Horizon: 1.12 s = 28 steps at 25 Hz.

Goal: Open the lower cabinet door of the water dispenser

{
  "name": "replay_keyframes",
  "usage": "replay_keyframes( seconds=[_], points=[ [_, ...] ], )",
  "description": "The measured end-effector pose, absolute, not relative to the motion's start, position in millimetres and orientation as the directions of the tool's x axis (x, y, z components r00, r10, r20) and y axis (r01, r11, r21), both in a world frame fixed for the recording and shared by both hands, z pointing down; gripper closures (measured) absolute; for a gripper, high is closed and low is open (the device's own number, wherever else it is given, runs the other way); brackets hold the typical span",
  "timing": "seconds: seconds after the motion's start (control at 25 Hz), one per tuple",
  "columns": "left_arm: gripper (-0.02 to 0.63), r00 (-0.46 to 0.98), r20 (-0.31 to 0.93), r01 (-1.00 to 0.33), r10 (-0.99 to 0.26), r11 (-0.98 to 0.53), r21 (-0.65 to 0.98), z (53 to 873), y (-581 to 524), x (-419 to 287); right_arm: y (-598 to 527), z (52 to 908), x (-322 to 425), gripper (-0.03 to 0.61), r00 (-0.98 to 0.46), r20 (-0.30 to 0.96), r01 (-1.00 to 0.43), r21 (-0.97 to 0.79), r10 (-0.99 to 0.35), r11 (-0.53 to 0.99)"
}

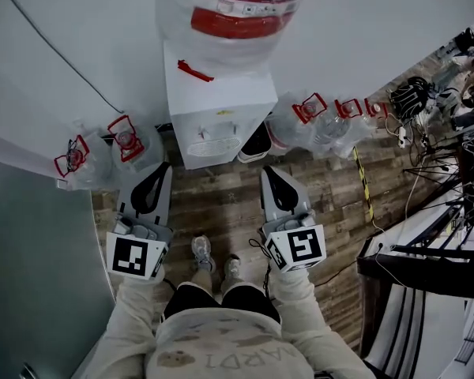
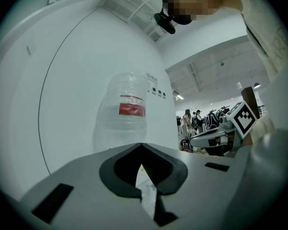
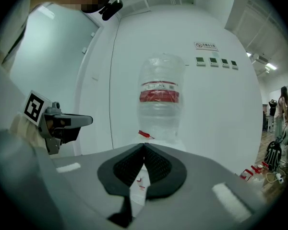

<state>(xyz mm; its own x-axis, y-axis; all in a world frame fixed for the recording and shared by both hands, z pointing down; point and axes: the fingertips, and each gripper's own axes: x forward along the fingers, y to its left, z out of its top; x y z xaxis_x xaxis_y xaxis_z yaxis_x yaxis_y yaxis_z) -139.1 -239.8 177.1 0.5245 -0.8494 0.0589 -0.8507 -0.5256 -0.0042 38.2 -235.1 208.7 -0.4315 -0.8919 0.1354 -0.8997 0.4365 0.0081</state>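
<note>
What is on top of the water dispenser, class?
A large clear water bottle with a red label stands on the white water dispenser. A small red strip lies on its top beside the bottle. Where the neck enters the dispenser is covered by the bottle's body.

No wording can be read for certain. The red label around the water bottle carries white print, too small to make out. On the wall beside the bottle, a small red-edged sign bears characters too fine to read, and a row of four green plates shows no legible marks. The left marker cube and right marker cube bear black-and-white square code patterns, not letters. The sweatshirt has printed letters seen upside down, roughly "ARD1", though this is uncertain.
</note>
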Motion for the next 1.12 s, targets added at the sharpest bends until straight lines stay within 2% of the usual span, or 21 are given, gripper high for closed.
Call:
replay_keyframes(
  seconds=[0.36,0.52,0.64,1.12],
  points=[
    [0.611,0.531,0.109,-0.846,-0.84,-0.532,0.02,226,-237,-133,-242,266,44,0.569,-0.44,0.196,-0.896,-0.035,-0.876,0.443],
    [0.611,0.551,0.089,-0.833,-0.83,-0.554,-0.009,246,-239,-126,-249,295,48,0.569,-0.447,0.216,-0.892,-0.034,-0.868,0.451],
    [0.611,0.519,0.13,-0.853,-0.845,-0.521,0.022,274,-240,-127,-253,322,52,0.569,-0.446,0.226,-0.893,-0.05,-0.866,0.446],
    [0.612,0.507,0.135,-0.858,-0.851,-0.513,-0.01,378,-241,-117,-271,446,71,0.566,-0.459,0.267,-0.887,-0.09,-0.847,0.453]
  ],
)
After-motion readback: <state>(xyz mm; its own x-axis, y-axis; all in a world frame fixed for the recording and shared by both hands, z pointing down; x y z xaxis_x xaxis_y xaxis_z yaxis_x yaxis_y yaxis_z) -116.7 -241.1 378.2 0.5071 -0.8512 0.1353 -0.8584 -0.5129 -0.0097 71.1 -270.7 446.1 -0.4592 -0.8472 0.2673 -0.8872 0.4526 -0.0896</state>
